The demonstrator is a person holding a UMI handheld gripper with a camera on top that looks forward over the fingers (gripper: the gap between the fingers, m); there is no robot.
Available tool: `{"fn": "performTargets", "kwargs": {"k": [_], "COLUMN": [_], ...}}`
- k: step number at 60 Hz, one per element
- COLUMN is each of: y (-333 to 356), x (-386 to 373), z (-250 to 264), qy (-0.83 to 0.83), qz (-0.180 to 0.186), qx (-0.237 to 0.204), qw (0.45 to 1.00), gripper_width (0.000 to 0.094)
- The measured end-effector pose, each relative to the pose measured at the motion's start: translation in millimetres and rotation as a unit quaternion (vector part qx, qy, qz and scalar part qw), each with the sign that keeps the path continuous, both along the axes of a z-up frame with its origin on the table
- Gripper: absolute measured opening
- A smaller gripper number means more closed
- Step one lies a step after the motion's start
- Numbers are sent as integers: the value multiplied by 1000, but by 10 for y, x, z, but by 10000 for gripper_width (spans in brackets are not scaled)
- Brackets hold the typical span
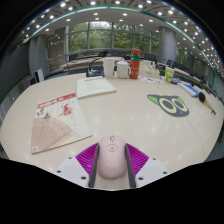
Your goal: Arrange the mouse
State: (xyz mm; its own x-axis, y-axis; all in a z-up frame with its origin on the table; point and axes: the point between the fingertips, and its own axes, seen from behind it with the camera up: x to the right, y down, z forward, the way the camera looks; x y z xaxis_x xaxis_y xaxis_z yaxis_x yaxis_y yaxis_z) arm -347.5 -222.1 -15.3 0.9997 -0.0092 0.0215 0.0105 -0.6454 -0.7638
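Note:
A pale pink computer mouse (110, 157) sits between my two fingers, its scroll wheel pointing away from me. Both magenta pads (134, 160) press against its sides, so my gripper (111, 165) is shut on the mouse. The mouse is at the near edge of a large cream table (120, 110). Whether it rests on the table or hangs just above it cannot be told.
A red-and-white leaflet (56, 117) lies ahead to the left. A dark oval mouse mat with a green pattern (168, 104) lies ahead to the right. At the far side are a white paper stack (95, 86), mugs (122, 69), an orange bottle (135, 62) and small items.

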Motion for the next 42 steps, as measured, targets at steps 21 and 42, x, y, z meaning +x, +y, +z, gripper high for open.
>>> {"fn": "performTargets", "kwargs": {"k": [21, 42], "y": [95, 1268], "x": [26, 1244], "z": [302, 1965], "qy": [21, 51], "qz": [47, 58], "qx": [0, 137], "qw": [999, 988], "gripper_width": [319, 319]}}
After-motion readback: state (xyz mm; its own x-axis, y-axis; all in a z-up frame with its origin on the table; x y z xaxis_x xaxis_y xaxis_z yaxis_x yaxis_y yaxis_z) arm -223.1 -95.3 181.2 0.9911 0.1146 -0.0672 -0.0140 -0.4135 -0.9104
